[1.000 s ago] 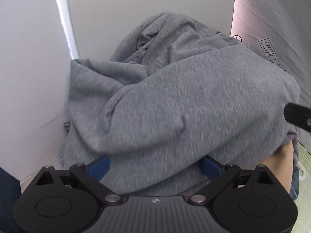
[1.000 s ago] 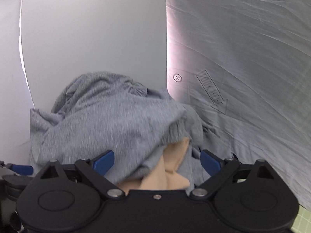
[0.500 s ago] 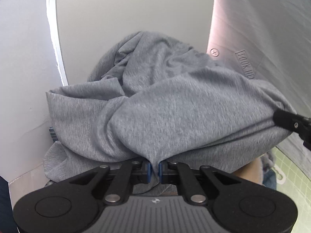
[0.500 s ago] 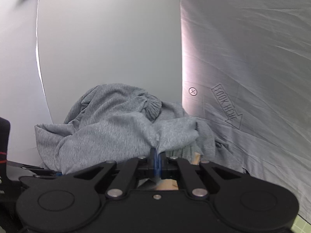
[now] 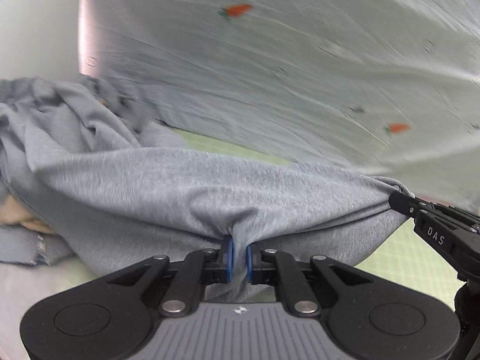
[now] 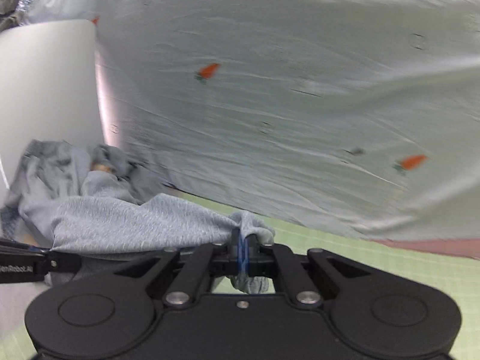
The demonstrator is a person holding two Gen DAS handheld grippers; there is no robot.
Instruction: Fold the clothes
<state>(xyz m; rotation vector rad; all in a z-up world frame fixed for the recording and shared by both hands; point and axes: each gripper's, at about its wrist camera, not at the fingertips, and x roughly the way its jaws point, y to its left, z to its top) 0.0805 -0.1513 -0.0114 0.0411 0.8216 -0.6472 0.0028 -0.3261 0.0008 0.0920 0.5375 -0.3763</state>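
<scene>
A grey knit garment (image 5: 186, 186) hangs stretched between both grippers, trailing back to a crumpled heap at the left; it also shows in the right wrist view (image 6: 126, 219). My left gripper (image 5: 237, 253) is shut on a pinch of its edge. My right gripper (image 6: 242, 253) is shut on another bunch of the same edge, and it shows at the right of the left wrist view (image 5: 399, 199). The left gripper's tip shows at the left edge of the right wrist view (image 6: 42, 262).
A pale sheet with orange carrot prints (image 5: 300, 75) rises behind, also in the right wrist view (image 6: 270, 105). A green grid mat (image 6: 375, 258) lies below. A white panel (image 6: 45, 90) stands at the left. A beige cloth (image 5: 21, 217) and other clothes lie under the heap.
Both grippers, shut on the grey garment, have swung right and pulled it away from the white corner, stretching it over the green mat. A second ago both were open.
</scene>
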